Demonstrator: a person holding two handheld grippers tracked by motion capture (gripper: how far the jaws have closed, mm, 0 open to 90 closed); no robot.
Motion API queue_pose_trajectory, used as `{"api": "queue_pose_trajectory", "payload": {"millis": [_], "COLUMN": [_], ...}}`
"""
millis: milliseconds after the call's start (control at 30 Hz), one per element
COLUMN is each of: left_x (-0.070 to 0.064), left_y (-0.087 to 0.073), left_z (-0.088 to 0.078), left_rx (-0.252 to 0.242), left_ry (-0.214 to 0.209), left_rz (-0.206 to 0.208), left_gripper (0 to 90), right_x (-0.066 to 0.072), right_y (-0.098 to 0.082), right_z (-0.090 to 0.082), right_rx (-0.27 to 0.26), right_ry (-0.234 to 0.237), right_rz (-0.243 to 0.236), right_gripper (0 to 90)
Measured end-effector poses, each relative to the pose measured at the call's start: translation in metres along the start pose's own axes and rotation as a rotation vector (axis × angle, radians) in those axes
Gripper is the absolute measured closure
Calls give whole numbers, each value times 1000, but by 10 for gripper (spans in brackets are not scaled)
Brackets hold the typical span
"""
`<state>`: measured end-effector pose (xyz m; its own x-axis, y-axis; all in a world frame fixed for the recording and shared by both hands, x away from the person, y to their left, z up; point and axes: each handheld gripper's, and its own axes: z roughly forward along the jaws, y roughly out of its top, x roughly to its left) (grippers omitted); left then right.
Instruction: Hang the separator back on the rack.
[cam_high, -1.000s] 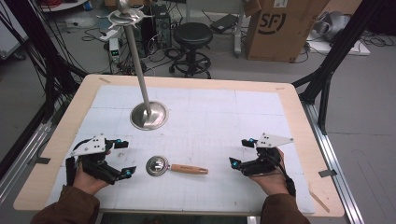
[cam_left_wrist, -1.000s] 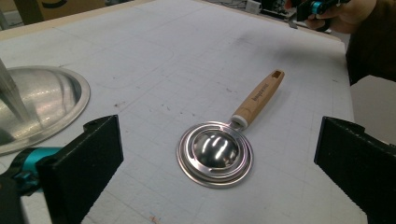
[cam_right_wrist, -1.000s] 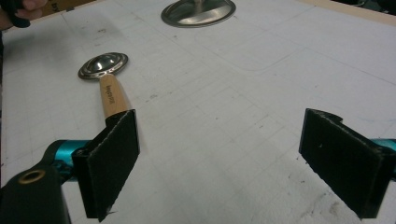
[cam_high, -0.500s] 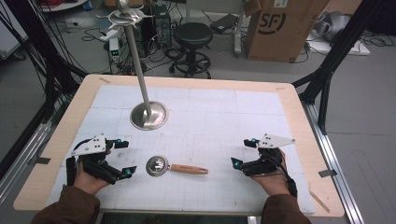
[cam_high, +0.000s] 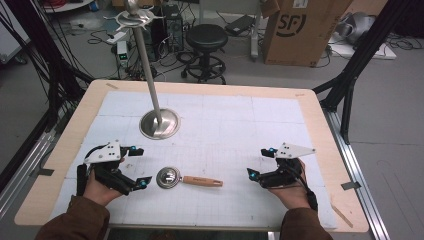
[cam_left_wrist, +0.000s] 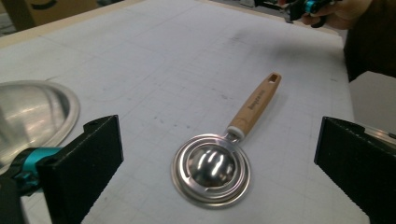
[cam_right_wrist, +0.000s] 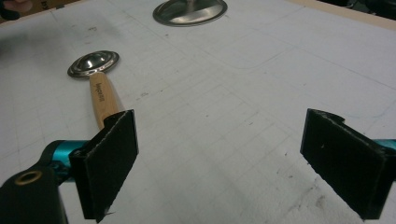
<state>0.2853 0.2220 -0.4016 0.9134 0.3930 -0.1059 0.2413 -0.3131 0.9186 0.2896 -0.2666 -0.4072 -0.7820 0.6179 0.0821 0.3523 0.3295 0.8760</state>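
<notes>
Your left gripper (cam_high: 134, 167) had its jaws spread wide, holding nothing, low over the worktop (cam_high: 310, 105). In the left gripper view those 2 jaws framed a measuring scoop (cam_left_wrist: 224, 154), as if lined up for a reach at its bowl. Your right gripper (cam_high: 261, 162) also had its jaws spread and empty, resting near the worktop's front right. In the right gripper view the left-hand jaw overlapped the near end of the scoop's wooden handle (cam_right_wrist: 103, 98); you could not tell from that view whether it touched.

The scoop lay flat on the white gridded mat (cam_high: 225, 125) between your 2 grippers, closer to the left one. Its steel bowl (cam_high: 168, 177) faced up and pointed toward the left gripper, while the handle pointed toward the right, so each hand had its own end to take.

Farther back on the left, a metal stand (cam_high: 150, 80) rose from a round domed base (cam_high: 159, 123), with a pronged fitting at its top. It stood apart from the scoop, behind the left gripper. Nothing lay between either gripper and the scoop.

Beyond the worktop were a black stool (cam_high: 206, 40), a cardboard box (cam_high: 300, 30) and loose cables on the floor.
</notes>
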Motion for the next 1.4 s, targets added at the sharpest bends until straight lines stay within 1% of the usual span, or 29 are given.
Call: {"api": "queue_pose_trajectory", "payload": {"millis": [100,167,300,400,433,467,500,567,633,667,700,733,867,900,967,1000,1033,1100,1133,1233,1267,1400], "left_x": [-4,-4,-3,-4,-5,-6,-6,-8,-8,-8,-7,-6,-6,-6,-6,-6,-7,-8,-8,-9,-9,-11], "left_y": [11,16,23,25,26,26,27,29,32,33,34,34,36,37,38,38,39,37,37,33,32,27], "left_z": [7,12,26,40,44,47,50,55,59,62,64,68,81,83,87,89,91,97,99,107,109,117], "left_rx": [21,33,88,158,178,191,208,233,248,254,267,279,359,367,382,393,404,415,434,471,489,518], "left_ry": [-25,-30,-27,-44,-42,-46,-50,-54,-56,-61,-63,-66,-54,-57,-79,-81,-73,-72,-66,-66,-62,-65], "left_rz": [26,42,58,83,94,93,101,113,122,118,126,127,155,160,167,172,179,181,193,198,207,216], "left_gripper": [17,17,17,17,17,17,23,35,35,35,35,35,36,48,109,122,122,121,119,123,125,154], "right_x": [-1,-1,-1,-1,-1,0,0,0,0,0,0,0,-1,-1,-2,-2,-2,-2,-2,-2,-2,-2], "right_y": [0,-1,-2,-2,-1,-1,-2,-1,-2,-2,-2,-2,-2,-2,-2,-2,-3,-2,-3,-2,-2,-3], "right_z": [-2,0,4,4,4,4,3,3,4,4,5,5,4,5,5,5,5,6,6,5,5,6], "right_rx": [-8,2,22,22,22,22,25,25,24,29,31,32,32,30,33,34,35,37,37,34,33,37], "right_ry": [-2,1,7,6,7,5,6,6,5,5,5,4,3,1,7,4,5,6,5,5,5,3], "right_rz": [0,5,0,2,-1,-3,2,0,-5,-3,-2,2,3,-2,3,3,0,1,0,0,2,-3], "right_gripper": [101,101,101,101,101,101,101,101,101,101,101,101,101,101,101,101,102,101,101,102,101,102]}}
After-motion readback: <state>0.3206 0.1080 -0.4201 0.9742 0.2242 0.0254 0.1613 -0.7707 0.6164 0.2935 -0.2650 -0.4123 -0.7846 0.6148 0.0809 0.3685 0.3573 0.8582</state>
